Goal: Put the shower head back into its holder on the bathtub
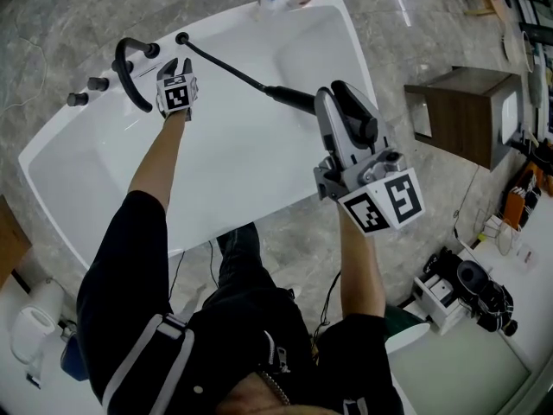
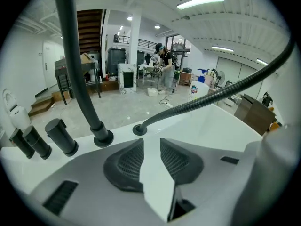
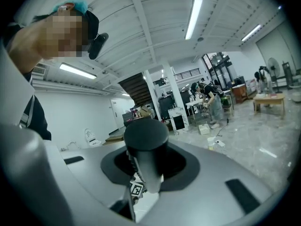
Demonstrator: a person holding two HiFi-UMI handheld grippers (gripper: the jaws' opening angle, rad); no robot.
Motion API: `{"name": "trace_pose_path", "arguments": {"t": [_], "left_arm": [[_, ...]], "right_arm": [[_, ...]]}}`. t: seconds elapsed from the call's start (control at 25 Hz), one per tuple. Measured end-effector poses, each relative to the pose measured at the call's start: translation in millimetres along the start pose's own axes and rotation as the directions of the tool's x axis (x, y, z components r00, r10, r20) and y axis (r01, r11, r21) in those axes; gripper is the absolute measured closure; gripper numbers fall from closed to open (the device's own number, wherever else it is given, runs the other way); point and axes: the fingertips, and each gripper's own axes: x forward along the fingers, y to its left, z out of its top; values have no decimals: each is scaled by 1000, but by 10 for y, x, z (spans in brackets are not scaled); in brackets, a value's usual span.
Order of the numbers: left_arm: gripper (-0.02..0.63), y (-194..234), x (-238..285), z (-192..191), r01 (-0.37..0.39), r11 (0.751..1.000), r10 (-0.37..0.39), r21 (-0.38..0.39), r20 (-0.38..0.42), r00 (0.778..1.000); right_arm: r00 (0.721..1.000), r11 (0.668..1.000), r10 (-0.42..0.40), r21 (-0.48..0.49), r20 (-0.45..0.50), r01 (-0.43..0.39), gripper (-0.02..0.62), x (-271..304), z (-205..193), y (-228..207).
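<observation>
White bathtub [image 1: 233, 175] on grey marble floor [image 1: 69, 20], left gripper [image 2: 151, 146] fingers released, right gripper [image 1: 344, 104] fingers grasping shower head [image 3: 146, 138].

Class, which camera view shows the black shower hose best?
Head view: the shower hose runs whole from bathtub to shower head. Left gripper view shows only its bathtub end; right gripper view shows none.

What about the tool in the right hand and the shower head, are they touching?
Touching. The right gripper view shows the shower head clamped between the jaws of the right tool, with dark pads pressed on both sides of it.
</observation>
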Motion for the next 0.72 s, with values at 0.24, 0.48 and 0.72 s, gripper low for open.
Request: {"name": "trace_pose_path", "arguments": {"t": [0.24, 0.48, 0.72], "left_arm": [[558, -238, -252, -28, 64, 994, -70, 83, 67, 995], [569, -370, -422, -87, 129, 983, -143, 131, 99, 985], [569, -500, -608, -167, 167, 964, -195, 205, 123, 973]], "right_arm": [[1000, 1000, 23, -11, -16, -23, 489, 197, -31, 57], [998, 998, 55, -29, -28, -56, 488, 568, -99, 122], [993, 993, 93, -62, -66, -97, 488, 926, -233, 184]]}}
